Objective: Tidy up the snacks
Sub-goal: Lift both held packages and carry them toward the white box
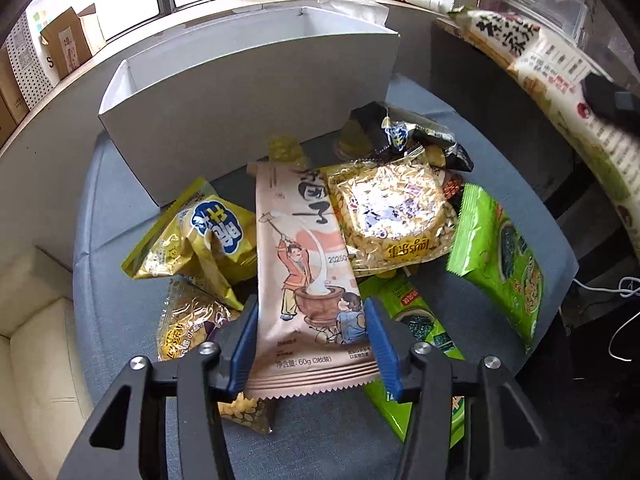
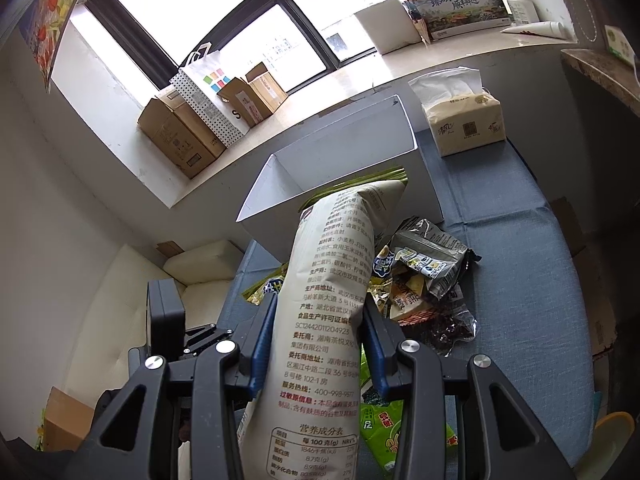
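My left gripper [image 1: 310,344] is shut on a long pink snack packet [image 1: 304,264] with a cartoon print, holding its near end over the snack pile. My right gripper [image 2: 316,344] is shut on a tall cream snack bag [image 2: 324,320] with printed text, held upright above the pile; that bag also shows at the upper right of the left wrist view [image 1: 560,92]. An open white box [image 1: 248,92] stands behind the pile, also seen in the right wrist view [image 2: 340,160]. Yellow bags [image 1: 208,236], a clear peanut pack [image 1: 396,216], green seaweed packs [image 1: 500,256] and a black packet [image 1: 404,132] lie on the blue cloth.
A tissue pack [image 2: 464,120] stands right of the white box. Cardboard boxes [image 2: 180,136] and a dotted paper bag [image 2: 208,96] sit on the window sill. A cream sofa [image 2: 120,308] lies left of the blue-covered table [image 2: 520,260]. A dark desk [image 1: 500,120] is at right.
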Available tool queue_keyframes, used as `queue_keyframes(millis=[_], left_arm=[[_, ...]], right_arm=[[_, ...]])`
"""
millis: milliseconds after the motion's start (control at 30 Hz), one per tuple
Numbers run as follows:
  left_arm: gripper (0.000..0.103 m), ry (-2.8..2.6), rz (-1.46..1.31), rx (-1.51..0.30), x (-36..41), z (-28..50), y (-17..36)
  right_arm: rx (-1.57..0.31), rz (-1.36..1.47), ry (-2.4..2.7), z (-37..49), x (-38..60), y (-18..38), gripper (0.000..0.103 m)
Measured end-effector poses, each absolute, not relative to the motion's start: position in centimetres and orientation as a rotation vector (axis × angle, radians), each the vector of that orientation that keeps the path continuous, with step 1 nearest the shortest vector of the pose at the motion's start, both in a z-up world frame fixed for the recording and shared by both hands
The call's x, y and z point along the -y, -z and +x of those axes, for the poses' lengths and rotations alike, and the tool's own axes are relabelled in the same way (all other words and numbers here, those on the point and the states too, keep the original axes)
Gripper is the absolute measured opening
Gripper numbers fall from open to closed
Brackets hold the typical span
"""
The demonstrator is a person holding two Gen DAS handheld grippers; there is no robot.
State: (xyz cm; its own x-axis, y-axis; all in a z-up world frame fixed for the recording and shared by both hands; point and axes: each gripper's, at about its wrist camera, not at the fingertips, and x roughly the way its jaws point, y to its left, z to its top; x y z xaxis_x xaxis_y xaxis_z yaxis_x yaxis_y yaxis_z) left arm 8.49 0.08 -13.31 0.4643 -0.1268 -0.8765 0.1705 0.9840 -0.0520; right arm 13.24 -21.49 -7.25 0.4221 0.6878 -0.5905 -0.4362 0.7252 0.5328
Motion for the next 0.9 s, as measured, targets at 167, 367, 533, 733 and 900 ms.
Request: queue_keyframes(millis=[167,367,533,733,900], left_arm=[[0.055,0.213,-0.025,-1.035,-1.6,6.6,11.6],[0.053,0.228,-0.113,-0.976,-3.6,4.7,9.4],[0.006,0.239,-0.129,-0.891,-4.5,3.8,6.6],[0.038,0.157,-0.042,-0.977,-3.6,5.7,10.1],[0.103,0.138,0.073,-0.962,-1.8,6.1,11.5]], right_arm=[[-0.883,0.327,-0.719,13.2,21.5,7.4,0.044],[-0.890,0.325,-0.725,13.2,21.2,7.6,0.044],[-0.894,0.318,-0.733,13.4,20.7,7.7,0.044],[-0.904,0.305,-0.747,13.3,19.9,8.1,0.044],[-0.911,0.307,-0.741,13.3,19.9,8.4,0.044]])
